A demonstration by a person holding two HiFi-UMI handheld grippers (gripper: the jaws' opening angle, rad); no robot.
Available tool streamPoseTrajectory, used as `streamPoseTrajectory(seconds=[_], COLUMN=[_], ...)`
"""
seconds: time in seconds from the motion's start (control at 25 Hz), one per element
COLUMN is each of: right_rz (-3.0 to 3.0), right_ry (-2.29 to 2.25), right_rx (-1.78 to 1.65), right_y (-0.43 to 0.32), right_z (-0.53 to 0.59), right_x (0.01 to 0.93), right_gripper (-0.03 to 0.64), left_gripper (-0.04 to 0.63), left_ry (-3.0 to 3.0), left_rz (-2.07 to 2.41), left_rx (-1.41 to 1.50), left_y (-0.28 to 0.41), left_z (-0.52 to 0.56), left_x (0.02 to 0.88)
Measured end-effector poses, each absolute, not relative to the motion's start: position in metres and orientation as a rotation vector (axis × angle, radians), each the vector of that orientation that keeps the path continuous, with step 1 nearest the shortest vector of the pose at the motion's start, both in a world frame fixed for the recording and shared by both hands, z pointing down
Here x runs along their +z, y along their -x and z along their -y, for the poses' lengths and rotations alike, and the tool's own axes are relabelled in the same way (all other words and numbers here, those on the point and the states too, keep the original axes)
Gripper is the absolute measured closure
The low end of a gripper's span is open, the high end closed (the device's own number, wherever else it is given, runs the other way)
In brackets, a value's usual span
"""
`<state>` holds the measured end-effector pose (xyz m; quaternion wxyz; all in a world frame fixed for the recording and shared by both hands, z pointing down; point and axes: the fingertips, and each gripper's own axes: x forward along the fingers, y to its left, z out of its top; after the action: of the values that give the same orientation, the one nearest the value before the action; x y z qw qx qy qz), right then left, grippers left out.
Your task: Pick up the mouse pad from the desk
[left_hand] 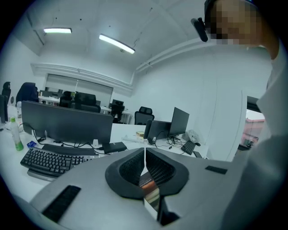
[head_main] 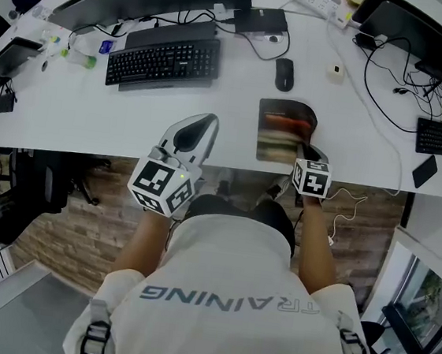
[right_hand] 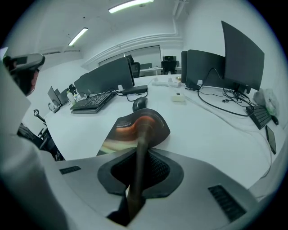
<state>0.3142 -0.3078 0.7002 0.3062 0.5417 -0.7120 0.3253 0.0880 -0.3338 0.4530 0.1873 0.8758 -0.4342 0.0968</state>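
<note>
Left gripper (head_main: 210, 119) jaws closed, empty; right gripper (head_main: 308, 150) jaws clamp mouse pad (head_main: 280, 127) edge; mouse (head_main: 284, 74) beyond.

**Dark print, white ground**

Found the mouse pad (head_main: 282, 131), at the desk's (head_main: 131, 126) front edge, dark brown with blurred orange-red and cream bands. Saw plain white across the desk. Noted black on the keyboard (head_main: 164, 61) and mouse (head_main: 284, 74) farther back. Marked pale grey shells and black ribbed pads on the left gripper (head_main: 209, 122) and right gripper (head_main: 308, 150), with black-and-white squares on each cube (head_main: 163, 185).
</note>
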Motion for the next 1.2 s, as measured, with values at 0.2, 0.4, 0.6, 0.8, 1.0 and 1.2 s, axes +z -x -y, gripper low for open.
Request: streamPoseTrajectory(seconds=[0.2,0.4,0.6,0.8,1.0,1.2], right_rz=[1.933,1.991,2.018,2.021,2.016,2.006], right_ry=[-1.478,-1.518,-1.616,-1.733,-1.856,-1.961], right_rx=[0.830,0.754,0.640,0.498,0.384,0.249], right_y=[-0.305,-0.298,-0.306,-0.321,-0.338,-0.345], right_z=[0.308,0.311,0.321,0.331,0.329,0.319], right_x=[0.669,0.626,0.577,0.529,0.485,0.433], right_gripper=[0.568,0.568,0.568,0.569,0.569,0.568], left_gripper=[0.558,0.558,0.558,0.558,0.558,0.558], left_ry=[-2.501,-2.528,-2.574,-2.615,-2.670,-2.731], left_rz=[1.206,1.181,1.142,1.108,1.063,0.987], left_rx=[0.215,0.162,0.106,0.061,0.016,-0.013], left_y=[-0.085,-0.083,-0.085,-0.083,-0.087,-0.095], left_z=[0.337,0.336,0.338,0.341,0.345,0.344], left_x=[0.440,0.429,0.415,0.402,0.382,0.366])
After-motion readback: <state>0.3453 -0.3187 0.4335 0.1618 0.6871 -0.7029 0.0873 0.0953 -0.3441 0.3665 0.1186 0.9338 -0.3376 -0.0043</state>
